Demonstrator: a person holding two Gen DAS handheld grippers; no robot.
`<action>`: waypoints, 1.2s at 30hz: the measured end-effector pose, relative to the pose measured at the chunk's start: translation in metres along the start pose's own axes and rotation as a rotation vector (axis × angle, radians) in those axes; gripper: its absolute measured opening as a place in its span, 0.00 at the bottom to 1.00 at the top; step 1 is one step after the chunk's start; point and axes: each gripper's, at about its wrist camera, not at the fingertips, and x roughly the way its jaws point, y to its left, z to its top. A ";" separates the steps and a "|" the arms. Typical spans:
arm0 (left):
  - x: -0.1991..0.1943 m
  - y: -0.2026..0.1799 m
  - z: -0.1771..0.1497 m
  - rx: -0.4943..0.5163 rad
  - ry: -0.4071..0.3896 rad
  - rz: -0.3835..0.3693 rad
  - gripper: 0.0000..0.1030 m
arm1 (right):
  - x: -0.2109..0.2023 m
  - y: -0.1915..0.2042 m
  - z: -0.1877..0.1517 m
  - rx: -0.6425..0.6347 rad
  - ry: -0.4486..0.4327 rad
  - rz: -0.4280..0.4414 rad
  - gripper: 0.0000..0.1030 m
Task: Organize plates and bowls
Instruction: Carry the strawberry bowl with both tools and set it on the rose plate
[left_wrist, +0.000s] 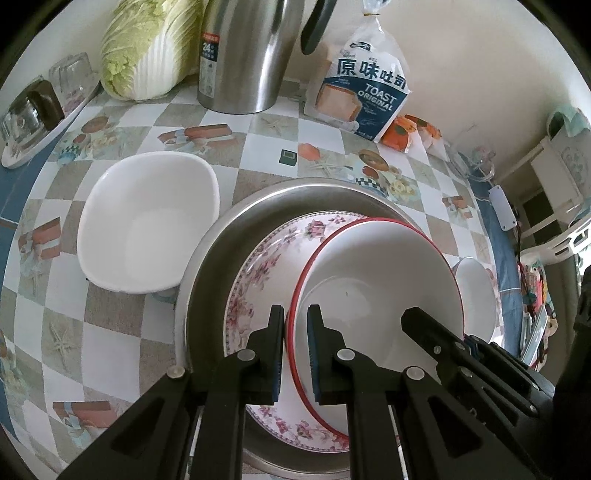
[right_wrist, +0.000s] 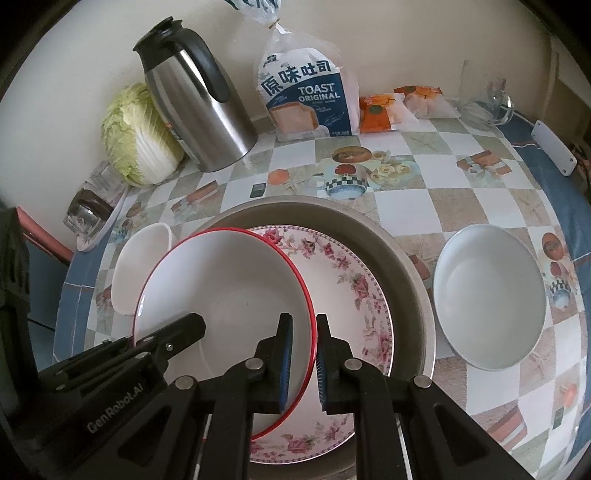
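Observation:
A red-rimmed white plate (left_wrist: 380, 291) (right_wrist: 229, 288) sits tilted over a floral plate (left_wrist: 258, 280) (right_wrist: 354, 291) inside a large steel basin (left_wrist: 221, 251) (right_wrist: 406, 258). My left gripper (left_wrist: 296, 343) is shut on the plate's left rim. My right gripper (right_wrist: 304, 354) is shut on its right rim; it also shows in the left wrist view (left_wrist: 436, 332). A white squarish bowl (left_wrist: 147, 221) (right_wrist: 136, 266) stands left of the basin. A white round bowl (right_wrist: 491, 295) (left_wrist: 476, 295) stands right of it.
At the back stand a napa cabbage (left_wrist: 147, 48) (right_wrist: 136, 136), a steel thermos jug (left_wrist: 243, 55) (right_wrist: 195, 99), a toast bag (left_wrist: 362, 88) (right_wrist: 306, 99), orange snack packets (right_wrist: 384, 110) and glassware (right_wrist: 487, 99). A tray with glasses (left_wrist: 40, 110) (right_wrist: 96, 210) sits far left.

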 end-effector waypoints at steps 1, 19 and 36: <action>0.001 0.000 0.000 0.000 0.002 0.001 0.10 | 0.001 0.000 0.000 0.000 0.004 0.003 0.12; 0.008 -0.001 0.002 0.003 0.021 0.010 0.10 | 0.007 -0.003 0.000 0.009 0.021 0.001 0.13; 0.013 0.001 0.006 -0.003 0.029 0.013 0.11 | 0.010 -0.002 0.000 0.014 0.025 0.004 0.13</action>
